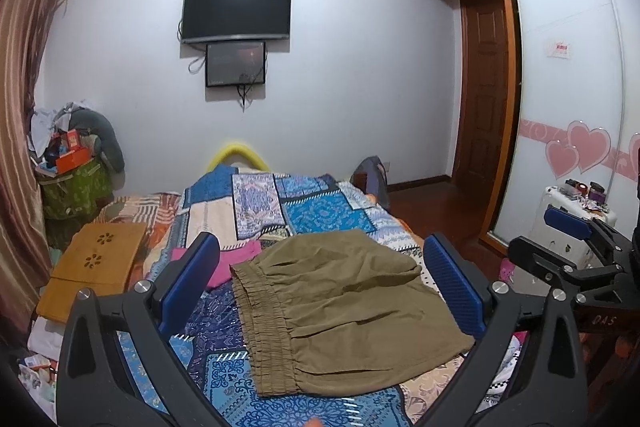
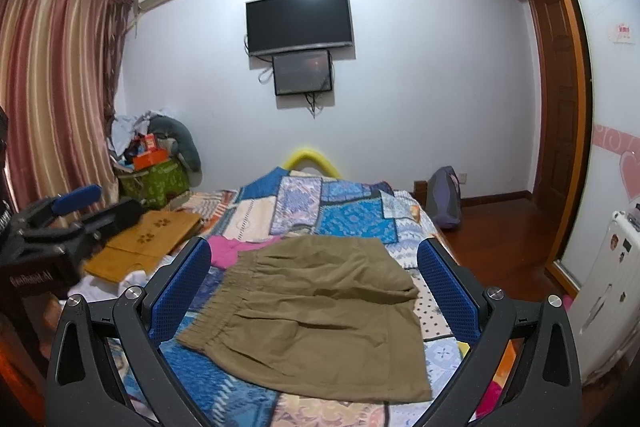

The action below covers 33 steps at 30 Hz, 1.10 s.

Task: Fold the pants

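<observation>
Olive-brown pants (image 1: 340, 311) (image 2: 320, 311) lie folded flat on the patchwork bedspread (image 1: 312, 215) (image 2: 352, 219), the elastic waistband on the left. My left gripper (image 1: 320, 279) hovers above them, open, blue pads (image 1: 452, 283) wide apart and empty. In the same way my right gripper (image 2: 314, 279) hangs open over the pants with nothing between its pads (image 2: 448, 287). The right gripper also shows at the right edge of the left wrist view (image 1: 580, 251); the left gripper shows at the left of the right wrist view (image 2: 64, 219).
A pink garment (image 1: 236, 259) (image 2: 236, 247) lies just beyond the pants. A wooden lap tray (image 1: 96, 267) (image 2: 152, 239) rests on the bed's left side. Clutter piles in the left corner (image 1: 76, 163). A white cabinet (image 1: 572, 227) and wood floor (image 2: 500, 239) are on the right.
</observation>
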{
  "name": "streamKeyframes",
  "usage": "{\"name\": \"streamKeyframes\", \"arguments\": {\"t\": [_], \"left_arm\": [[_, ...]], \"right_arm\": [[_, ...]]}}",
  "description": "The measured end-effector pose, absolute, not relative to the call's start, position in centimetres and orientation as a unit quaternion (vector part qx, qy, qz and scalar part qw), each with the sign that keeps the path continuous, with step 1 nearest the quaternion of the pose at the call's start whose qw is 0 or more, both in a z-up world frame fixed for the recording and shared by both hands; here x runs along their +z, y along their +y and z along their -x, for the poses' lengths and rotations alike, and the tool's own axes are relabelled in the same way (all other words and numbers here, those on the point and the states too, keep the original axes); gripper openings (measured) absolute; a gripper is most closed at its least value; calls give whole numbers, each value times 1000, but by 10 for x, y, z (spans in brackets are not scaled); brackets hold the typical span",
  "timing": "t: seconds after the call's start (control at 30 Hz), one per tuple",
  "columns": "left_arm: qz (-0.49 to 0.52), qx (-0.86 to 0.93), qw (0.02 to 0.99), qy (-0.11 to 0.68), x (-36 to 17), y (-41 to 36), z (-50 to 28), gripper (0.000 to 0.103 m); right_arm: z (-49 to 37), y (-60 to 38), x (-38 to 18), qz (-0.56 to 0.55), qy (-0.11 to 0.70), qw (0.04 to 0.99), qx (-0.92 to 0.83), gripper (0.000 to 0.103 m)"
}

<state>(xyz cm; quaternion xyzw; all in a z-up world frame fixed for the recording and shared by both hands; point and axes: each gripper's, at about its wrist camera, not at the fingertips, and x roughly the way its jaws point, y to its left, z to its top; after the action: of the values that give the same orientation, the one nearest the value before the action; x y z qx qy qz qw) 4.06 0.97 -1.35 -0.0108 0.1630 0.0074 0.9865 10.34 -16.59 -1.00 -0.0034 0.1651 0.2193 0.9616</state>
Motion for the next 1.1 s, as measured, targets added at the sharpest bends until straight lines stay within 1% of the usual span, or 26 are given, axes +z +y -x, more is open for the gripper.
{"name": "streamKeyframes", "arguments": {"t": [0.27, 0.4, 0.5, 0.73, 0.77, 0.83, 0.9, 0.97, 1.03, 1.1], "left_arm": [[10, 38, 970, 241, -47, 42, -111, 103], [4, 53, 952, 302, -78, 62, -156, 103], [2, 57, 929, 365, -112, 77, -191, 103], [0, 62, 896, 440, -173, 101, -237, 103], [-4, 63, 891, 449, -180, 103, -242, 103], [-6, 62, 880, 470, -198, 109, -255, 103], [5, 56, 872, 485, -208, 113, -261, 103], [20, 42, 864, 502, -218, 116, -268, 92], [30, 26, 855, 517, -229, 118, -273, 85], [43, 9, 852, 522, -235, 118, -276, 84]], "right_arm": [[-165, -190, -43, 8, 231, 952, 202, 103], [-195, -202, -65, 19, 271, 945, 184, 102], [-213, -210, -82, 26, 294, 940, 172, 102], [-258, -215, -136, 31, 368, 912, 176, 101], [-264, -215, -143, 34, 378, 908, 176, 100], [-277, -215, -160, 39, 402, 897, 178, 89], [-291, -217, -176, 39, 426, 885, 182, 85], [-302, -215, -187, 36, 445, 874, 189, 80], [-313, -212, -198, 37, 459, 866, 196, 67], [-321, -210, -209, 39, 478, 853, 205, 59]]}}
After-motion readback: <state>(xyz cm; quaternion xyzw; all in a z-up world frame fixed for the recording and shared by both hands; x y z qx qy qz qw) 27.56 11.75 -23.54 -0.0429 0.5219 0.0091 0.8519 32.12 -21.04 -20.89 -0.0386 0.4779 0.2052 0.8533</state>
